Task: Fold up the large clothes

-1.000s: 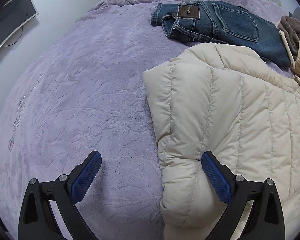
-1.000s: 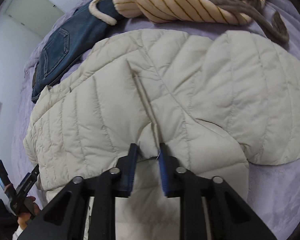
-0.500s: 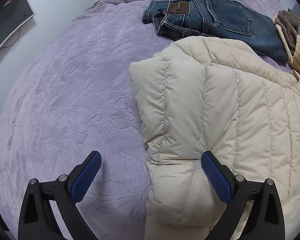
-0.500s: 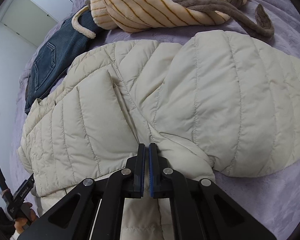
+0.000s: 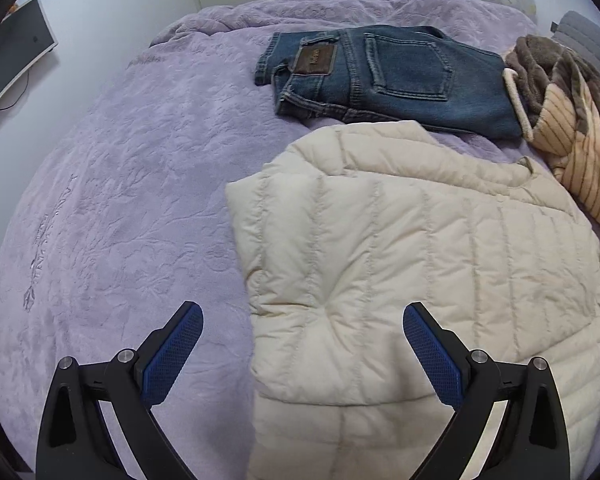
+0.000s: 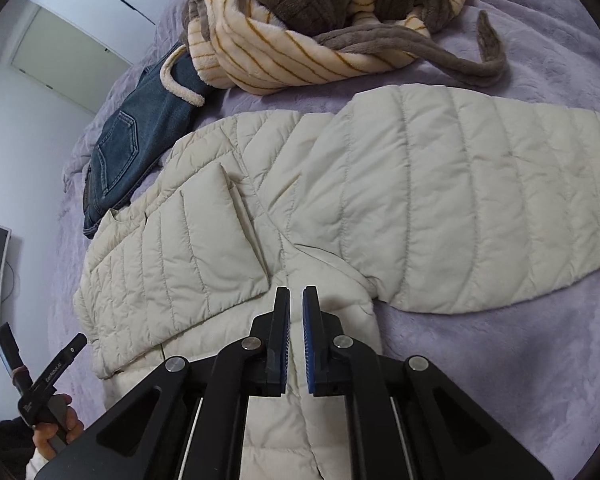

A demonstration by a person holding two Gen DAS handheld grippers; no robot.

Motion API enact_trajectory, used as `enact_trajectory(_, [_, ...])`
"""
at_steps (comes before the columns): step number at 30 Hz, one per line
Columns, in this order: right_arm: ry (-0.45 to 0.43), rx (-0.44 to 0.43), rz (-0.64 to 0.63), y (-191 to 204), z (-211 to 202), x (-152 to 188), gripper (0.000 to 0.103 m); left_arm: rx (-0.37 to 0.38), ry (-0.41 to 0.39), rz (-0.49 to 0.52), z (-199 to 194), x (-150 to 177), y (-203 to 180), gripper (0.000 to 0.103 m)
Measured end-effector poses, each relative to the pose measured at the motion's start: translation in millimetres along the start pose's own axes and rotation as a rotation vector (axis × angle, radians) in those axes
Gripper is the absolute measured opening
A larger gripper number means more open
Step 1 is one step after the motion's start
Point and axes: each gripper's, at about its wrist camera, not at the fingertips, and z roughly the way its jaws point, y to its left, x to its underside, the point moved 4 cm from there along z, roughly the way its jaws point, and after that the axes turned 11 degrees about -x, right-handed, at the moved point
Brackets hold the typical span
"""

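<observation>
Lying on the plush purple bed (image 5: 112, 184), a puffy quilted cream jacket (image 5: 400, 264); left gripper (image 5: 300, 344) jaws released wide, right gripper (image 6: 296, 320) jaws slightly parted, holding nothing.

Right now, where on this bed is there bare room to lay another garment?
Bare blanket lies left of the jacket, below the jeans. Another patch borders the sleeve, lower right. The top is crowded by jeans and robe.

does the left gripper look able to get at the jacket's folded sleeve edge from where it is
Probably yes: the left gripper is wide open, the cream jacket edge already lies between its fingers, and nothing covers it on the purple bedspread.
</observation>
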Motion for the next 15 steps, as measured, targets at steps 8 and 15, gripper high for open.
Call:
enact_trajectory(8, [-0.033,0.002,0.165,-61.5,-45.2,18.0,0.041,0.158,0.096,0.120,-33.7,33.1,-94.1,0.101])
enact_trajectory(15, [-0.178,-0.006,0.371,-147.5,-94.0,21.8,0.076,0.251,0.109,0.234,-63.5,60.0,-171.1,0.101])
